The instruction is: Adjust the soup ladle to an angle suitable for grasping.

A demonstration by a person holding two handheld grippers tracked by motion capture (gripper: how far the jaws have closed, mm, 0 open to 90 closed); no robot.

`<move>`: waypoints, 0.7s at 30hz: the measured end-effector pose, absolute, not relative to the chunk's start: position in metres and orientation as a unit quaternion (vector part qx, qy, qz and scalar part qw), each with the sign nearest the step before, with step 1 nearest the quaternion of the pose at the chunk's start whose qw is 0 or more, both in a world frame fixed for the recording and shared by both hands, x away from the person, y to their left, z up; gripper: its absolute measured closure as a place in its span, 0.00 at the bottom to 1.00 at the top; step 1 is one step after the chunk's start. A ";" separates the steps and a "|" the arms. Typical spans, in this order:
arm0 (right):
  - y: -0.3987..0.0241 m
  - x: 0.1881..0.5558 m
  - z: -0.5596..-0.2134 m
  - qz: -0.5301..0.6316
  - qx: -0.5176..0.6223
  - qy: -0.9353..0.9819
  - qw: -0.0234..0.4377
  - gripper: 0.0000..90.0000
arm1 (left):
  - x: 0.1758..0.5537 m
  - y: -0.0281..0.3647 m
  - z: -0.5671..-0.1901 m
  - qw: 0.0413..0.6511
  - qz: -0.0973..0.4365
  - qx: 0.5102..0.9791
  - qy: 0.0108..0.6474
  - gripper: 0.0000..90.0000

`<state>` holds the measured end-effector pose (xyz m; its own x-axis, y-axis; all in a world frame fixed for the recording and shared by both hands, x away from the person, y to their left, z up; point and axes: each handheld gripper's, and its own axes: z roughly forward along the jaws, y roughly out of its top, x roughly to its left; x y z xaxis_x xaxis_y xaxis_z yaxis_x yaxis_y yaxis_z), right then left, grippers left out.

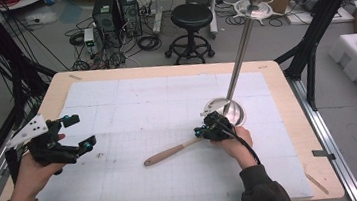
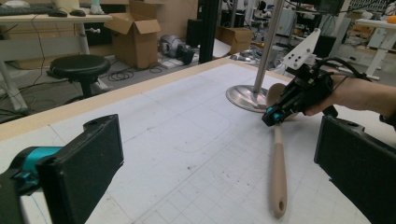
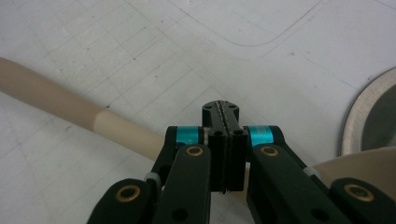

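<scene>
The right gripper (image 1: 208, 129) is sitting at about four o'clock on the surface (image 1: 164, 77), its jaws pressed fully together; in the right gripper view (image 3: 220, 112) they are meeting with no gap, right over the neck of a wooden spoon (image 1: 172, 152). Whether they are pinching the spoon or just resting on it, the pictures are not showing. The spoon is lying flat on the white gridded mat (image 1: 141, 104), its handle running out toward seven o'clock from the gripper, its pale bowl (image 3: 364, 165) lying beside the metal stand (image 1: 235, 112). The stand's round base is sitting just past the right gripper toward two o'clock, its pole leaning up and away. The left gripper (image 1: 77, 134) is hovering at nine o'clock, well apart from the spoon, jaws spread wide and holding nothing, its pads (image 2: 88, 163) facing the spoon (image 2: 279, 172).
</scene>
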<state>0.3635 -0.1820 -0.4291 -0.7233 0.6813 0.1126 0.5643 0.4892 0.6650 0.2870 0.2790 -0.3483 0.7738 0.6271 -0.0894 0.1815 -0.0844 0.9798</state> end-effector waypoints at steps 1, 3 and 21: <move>-0.182 0.362 -0.428 0.349 0.366 0.858 0.082 1.00 | 0.287 0.279 -0.348 0.614 0.181 0.714 0.283 0.02; -0.183 0.361 -0.428 0.350 0.364 0.859 0.084 1.00 | 0.287 0.278 -0.348 0.614 0.181 0.714 0.284 0.02; -0.176 0.343 -0.423 0.334 0.357 0.870 0.065 1.00 | 0.287 0.277 -0.349 0.611 0.180 0.717 0.283 0.02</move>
